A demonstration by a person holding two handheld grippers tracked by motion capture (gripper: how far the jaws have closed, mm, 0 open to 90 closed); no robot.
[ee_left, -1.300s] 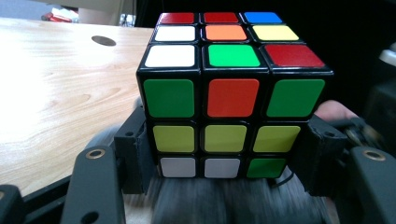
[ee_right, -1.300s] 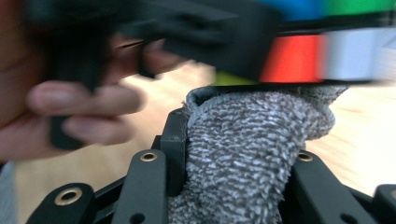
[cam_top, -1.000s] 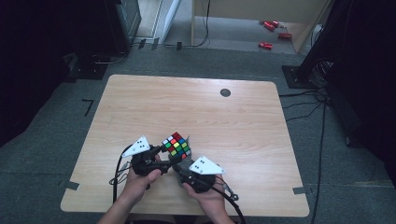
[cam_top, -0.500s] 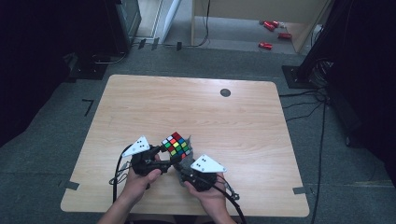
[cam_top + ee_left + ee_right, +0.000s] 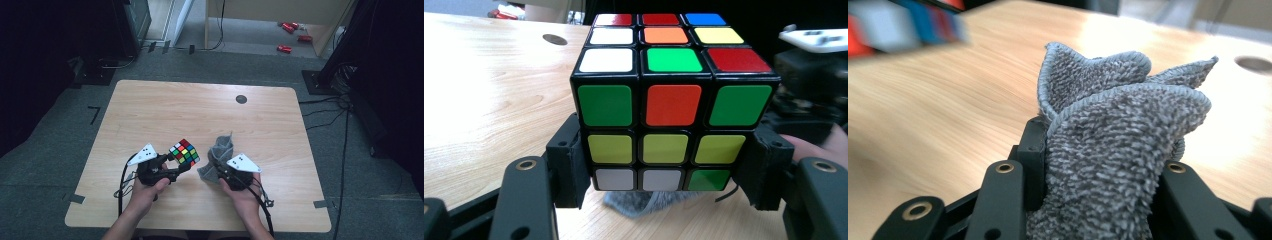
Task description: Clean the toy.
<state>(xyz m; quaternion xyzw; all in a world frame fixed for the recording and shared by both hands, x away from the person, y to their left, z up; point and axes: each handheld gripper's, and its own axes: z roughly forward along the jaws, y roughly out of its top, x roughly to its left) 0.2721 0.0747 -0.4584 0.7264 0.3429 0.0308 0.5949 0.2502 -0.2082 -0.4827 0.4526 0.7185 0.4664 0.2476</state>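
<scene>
A scrambled Rubik's cube (image 5: 184,152) is held just above the wooden table (image 5: 165,110) near its front edge. My left gripper (image 5: 178,161) is shut on it. In the left gripper view the two black pads clamp the lower sides of the cube (image 5: 669,100), with the left gripper (image 5: 667,167) under its green, orange and yellow face. My right gripper (image 5: 218,167) stands a short way to the right, shut on a bunched grey cloth (image 5: 218,150). The cloth (image 5: 1118,130) rises in folds from between the right gripper (image 5: 1098,165) jaws. The cube (image 5: 903,25) is a blur at the upper left there.
A small black disc (image 5: 241,99) is set in the table's far right part. Cables trail from both grippers over the front edge. Beyond the table lie red objects (image 5: 292,35) on the floor, near dark stands and a wooden cabinet.
My right gripper has moved to the right with the cloth, off the cube it was pressed against. The left gripper and the cube have kept still.
</scene>
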